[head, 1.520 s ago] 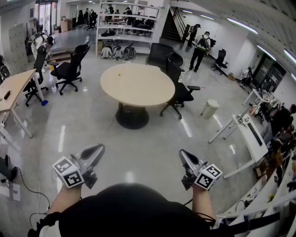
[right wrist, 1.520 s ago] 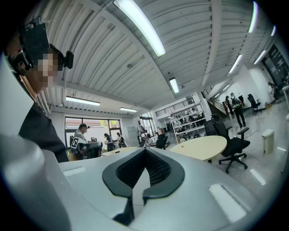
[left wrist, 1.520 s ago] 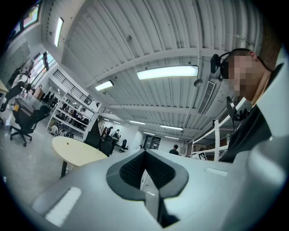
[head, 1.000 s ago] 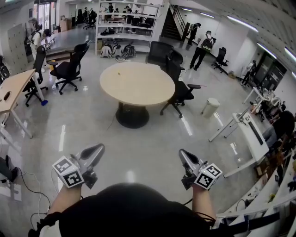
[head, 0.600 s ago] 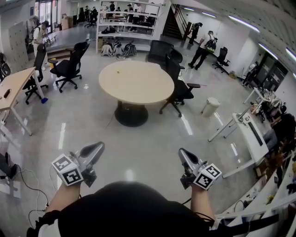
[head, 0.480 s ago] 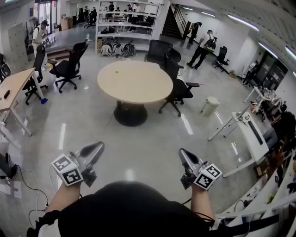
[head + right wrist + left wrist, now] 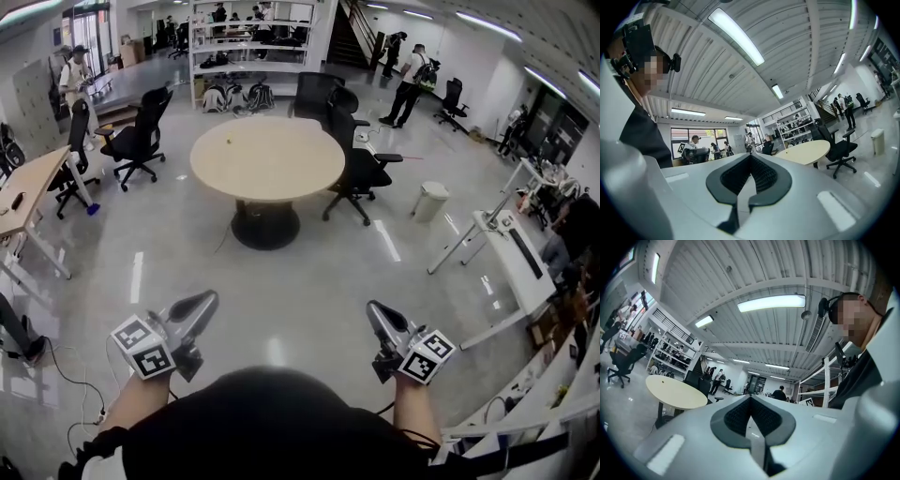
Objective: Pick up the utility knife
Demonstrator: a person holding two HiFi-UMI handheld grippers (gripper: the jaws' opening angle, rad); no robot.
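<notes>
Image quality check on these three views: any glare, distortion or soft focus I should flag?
Head view: strong fisheye bend toward the edges, light streaks glaring off the glossy floor, round table sharp. Left gripper view: black corners, ceiling light blown out, shut left claw fills the bottom, slightly soft. Right gripper view: same black corners, bright light strip, shut right claw equally soft.

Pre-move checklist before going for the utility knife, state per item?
1. Left gripper empty: ok, fingers together, nothing between.
2. Right gripper empty: ok, fingers together, nothing between.
3. Fingers open for a grasp: not ok, both shut.
4. Utility knife located: cannot tell; only a small yellow thing on the round table, too small to identify.
5. Table in reach: not ok, it stands well ahead.
6. Path to table: ok, bare floor between.
</notes>
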